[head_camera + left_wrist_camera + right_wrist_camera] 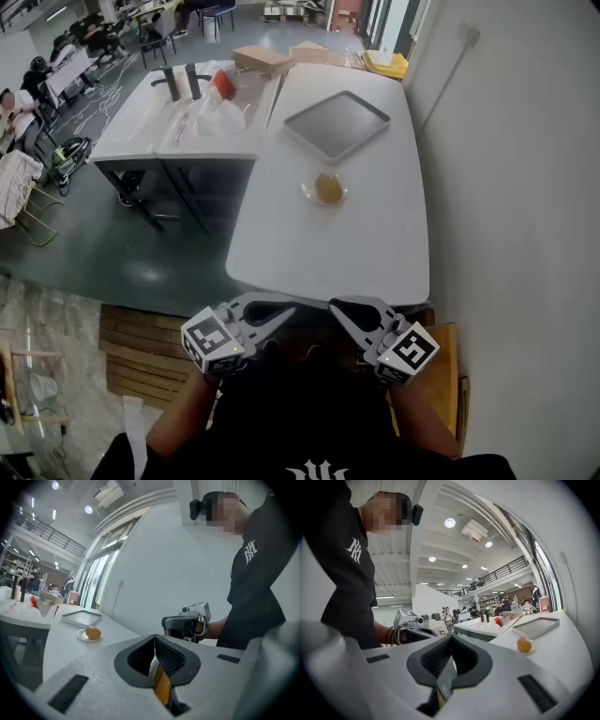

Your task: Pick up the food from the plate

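Hanging closed, empty: left tongs, right tongs | food on plate | tray near

Left gripper and right gripper — fingers closed — tips facing.

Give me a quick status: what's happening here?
Left gripper and right gripper: jaws shut, empty, at white table's near edge. Round orange food sits on small clear plate, mid-table. Nothing in the way.
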